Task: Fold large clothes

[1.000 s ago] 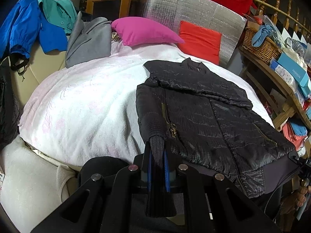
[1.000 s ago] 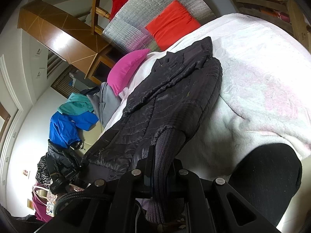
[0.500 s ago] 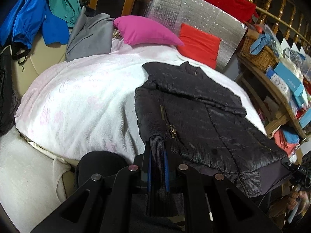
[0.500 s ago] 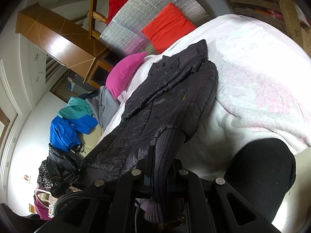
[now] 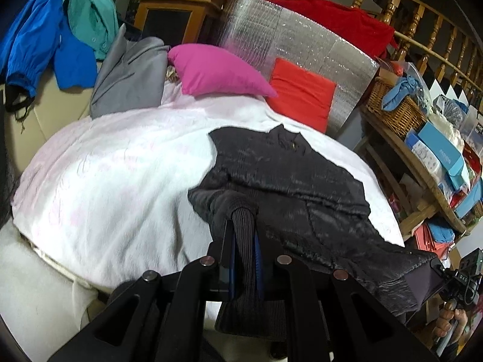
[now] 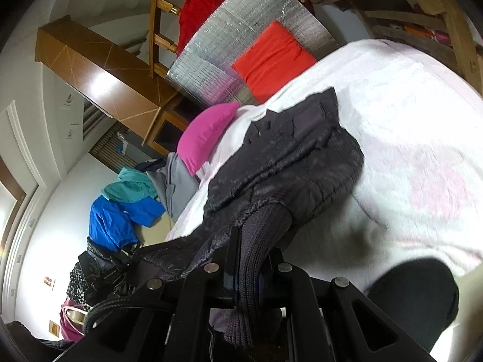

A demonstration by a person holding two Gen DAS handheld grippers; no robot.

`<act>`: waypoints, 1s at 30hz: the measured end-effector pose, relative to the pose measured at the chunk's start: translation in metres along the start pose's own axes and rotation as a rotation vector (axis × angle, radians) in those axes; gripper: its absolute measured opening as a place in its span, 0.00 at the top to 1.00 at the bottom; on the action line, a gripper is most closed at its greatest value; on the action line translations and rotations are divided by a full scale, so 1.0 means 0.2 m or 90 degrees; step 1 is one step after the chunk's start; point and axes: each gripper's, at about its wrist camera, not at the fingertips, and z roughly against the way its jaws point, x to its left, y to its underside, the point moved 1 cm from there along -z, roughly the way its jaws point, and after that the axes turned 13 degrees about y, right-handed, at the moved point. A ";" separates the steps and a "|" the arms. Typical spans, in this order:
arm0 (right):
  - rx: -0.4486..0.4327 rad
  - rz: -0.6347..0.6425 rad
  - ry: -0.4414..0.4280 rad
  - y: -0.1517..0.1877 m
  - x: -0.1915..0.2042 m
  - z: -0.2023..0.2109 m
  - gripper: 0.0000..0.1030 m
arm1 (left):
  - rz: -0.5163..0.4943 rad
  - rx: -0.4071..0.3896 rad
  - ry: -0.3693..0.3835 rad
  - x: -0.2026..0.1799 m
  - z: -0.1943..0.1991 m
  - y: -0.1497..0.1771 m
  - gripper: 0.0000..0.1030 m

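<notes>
A black quilted jacket (image 5: 289, 178) lies on a white-pink blanket (image 5: 114, 175) on the bed, collar toward the pillows. My left gripper (image 5: 244, 241) is shut on the ribbed hem (image 5: 243, 259) at the jacket's left corner, which is lifted off the blanket. My right gripper (image 6: 252, 253) is shut on the ribbed hem (image 6: 256, 241) at the other corner of the jacket (image 6: 289, 157), also lifted. The right gripper shows in the left wrist view (image 5: 446, 274) at the far right, held by a hand.
A pink pillow (image 5: 217, 72), a red cushion (image 5: 302, 96) and a silver foil board (image 5: 302, 42) stand at the bed's head. Grey, blue and teal clothes (image 5: 75, 39) hang at the left. A wooden shelf with a basket (image 5: 395, 111) and boxes lines the right.
Both grippers have lifted the jacket's bottom edge and carried it toward the collar. The lower half bunches up and the visible jacket is shorter.
</notes>
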 end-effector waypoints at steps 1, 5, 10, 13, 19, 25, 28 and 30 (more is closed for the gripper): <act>-0.005 0.001 -0.002 -0.03 0.01 0.00 0.92 | -0.004 -0.004 0.000 0.00 -0.01 -0.02 0.89; -0.023 0.010 -0.008 -0.13 0.05 -0.03 0.92 | -0.018 -0.018 -0.002 -0.03 -0.05 -0.12 0.89; -0.046 0.020 -0.012 -0.26 0.10 -0.08 0.92 | -0.025 -0.034 -0.002 -0.05 -0.10 -0.23 0.89; -0.059 0.025 -0.013 -0.34 0.12 -0.10 0.92 | -0.032 -0.045 -0.005 -0.06 -0.13 -0.29 0.89; -0.074 0.035 -0.008 -0.47 0.16 -0.18 0.92 | -0.034 -0.061 -0.016 -0.06 -0.21 -0.39 0.89; -0.081 0.034 0.017 -0.59 0.17 -0.30 0.92 | -0.033 -0.058 -0.048 -0.06 -0.34 -0.45 0.89; -0.081 0.024 0.025 -0.63 0.16 -0.36 0.92 | -0.036 -0.055 -0.064 -0.06 -0.40 -0.48 0.89; -0.082 0.019 0.028 -0.64 0.17 -0.39 0.92 | -0.036 -0.054 -0.069 -0.05 -0.43 -0.49 0.89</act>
